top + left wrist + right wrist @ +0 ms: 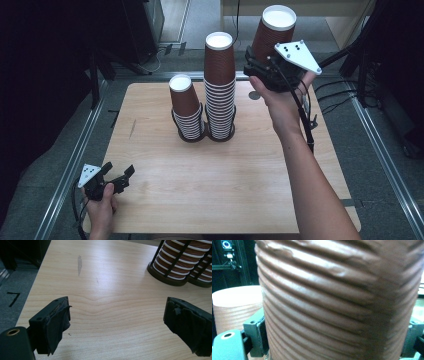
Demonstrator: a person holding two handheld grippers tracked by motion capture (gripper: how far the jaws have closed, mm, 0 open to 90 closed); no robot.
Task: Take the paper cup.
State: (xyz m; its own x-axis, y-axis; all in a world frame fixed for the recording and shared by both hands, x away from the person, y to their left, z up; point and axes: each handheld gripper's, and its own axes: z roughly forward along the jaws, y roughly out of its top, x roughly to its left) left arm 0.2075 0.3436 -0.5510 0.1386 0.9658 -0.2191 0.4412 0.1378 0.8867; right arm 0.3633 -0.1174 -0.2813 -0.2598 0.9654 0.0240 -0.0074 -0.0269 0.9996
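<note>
right tool [260, 62]: clamped on ribbed paper cup [272, 35] | left tool [118, 176]: open, empty | cup: light, crushable; grip mid-wall gently

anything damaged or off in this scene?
Yes, two things. The brown cup clamped in the right gripper has a dented, creased wall near its upper end. The black pad on one of the left gripper fingers looks torn and peeling. Both cup stacks stand upright in their holders.
</note>
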